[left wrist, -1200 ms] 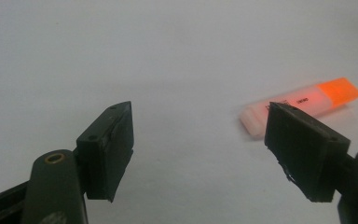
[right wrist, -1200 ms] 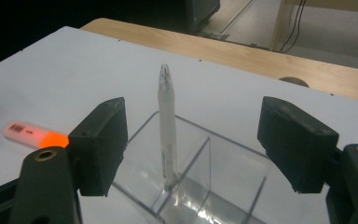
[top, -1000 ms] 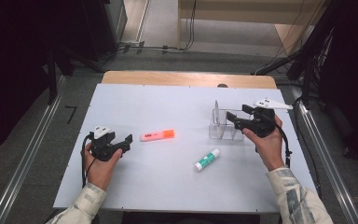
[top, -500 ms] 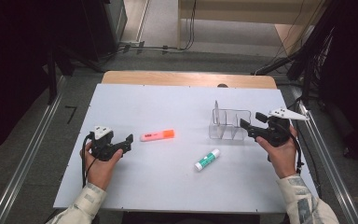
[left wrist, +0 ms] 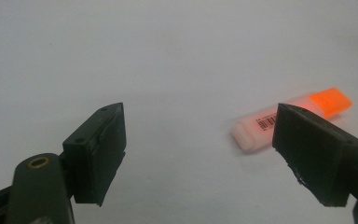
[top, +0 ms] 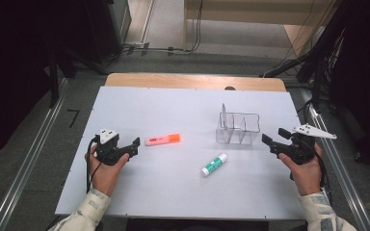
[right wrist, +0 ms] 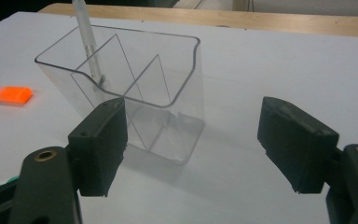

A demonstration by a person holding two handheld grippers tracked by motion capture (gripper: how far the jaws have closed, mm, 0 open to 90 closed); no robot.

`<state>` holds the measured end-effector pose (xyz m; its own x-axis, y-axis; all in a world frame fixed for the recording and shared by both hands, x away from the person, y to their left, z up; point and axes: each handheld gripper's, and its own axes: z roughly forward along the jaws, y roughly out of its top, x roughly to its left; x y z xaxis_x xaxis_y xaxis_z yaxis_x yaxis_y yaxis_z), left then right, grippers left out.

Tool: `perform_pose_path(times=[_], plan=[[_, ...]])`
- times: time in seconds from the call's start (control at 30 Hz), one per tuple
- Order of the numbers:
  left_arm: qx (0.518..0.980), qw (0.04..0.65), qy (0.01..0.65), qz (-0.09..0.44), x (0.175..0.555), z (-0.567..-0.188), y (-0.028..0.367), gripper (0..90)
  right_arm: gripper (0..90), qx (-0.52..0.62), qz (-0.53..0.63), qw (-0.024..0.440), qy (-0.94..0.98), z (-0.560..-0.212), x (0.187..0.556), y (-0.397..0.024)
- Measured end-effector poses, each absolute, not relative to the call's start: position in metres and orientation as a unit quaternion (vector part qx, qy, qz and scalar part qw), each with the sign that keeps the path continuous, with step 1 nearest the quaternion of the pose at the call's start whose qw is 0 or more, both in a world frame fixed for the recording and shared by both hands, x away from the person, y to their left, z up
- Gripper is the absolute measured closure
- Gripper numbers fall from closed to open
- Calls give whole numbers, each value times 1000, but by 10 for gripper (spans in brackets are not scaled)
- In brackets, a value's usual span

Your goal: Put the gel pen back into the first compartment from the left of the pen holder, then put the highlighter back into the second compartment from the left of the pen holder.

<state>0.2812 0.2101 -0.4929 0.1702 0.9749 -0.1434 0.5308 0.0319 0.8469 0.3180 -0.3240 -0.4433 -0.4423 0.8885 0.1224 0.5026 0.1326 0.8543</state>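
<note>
An orange-capped highlighter [top: 162, 139] lies left of centre on the white table [top: 173, 106]. My left gripper [top: 135, 146] rests just left of it, pointing at it. Its jaws have just been opening and stand open with nothing between them. In the left gripper view the highlighter [left wrist: 261, 127] lies beyond the right jaw. A clear divided organiser [top: 239, 128] holds an upright pen [top: 224, 115]. My right gripper [top: 273, 136] is open and empty, a short way right of the organiser [right wrist: 135, 84]. A green-and-white glue stick [top: 214, 164] lies in front of it.
A wooden strip [top: 192, 81] borders the table's far edge. Metal rails [top: 29, 159] run along both sides on the floor. Bare tabletop lies between the two hands and along the near edge.
The right gripper has drawn back from the organiser, moving right and toward the near edge with nothing in its jaws. The left hand has stayed put.
</note>
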Motion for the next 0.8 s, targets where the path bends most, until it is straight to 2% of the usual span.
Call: perform_pose_path(times=[0.8], plan=[[660, 425, 563, 259, 298, -498, 191, 183, 228, 503, 440, 211, 713, -449, 311, -338]])
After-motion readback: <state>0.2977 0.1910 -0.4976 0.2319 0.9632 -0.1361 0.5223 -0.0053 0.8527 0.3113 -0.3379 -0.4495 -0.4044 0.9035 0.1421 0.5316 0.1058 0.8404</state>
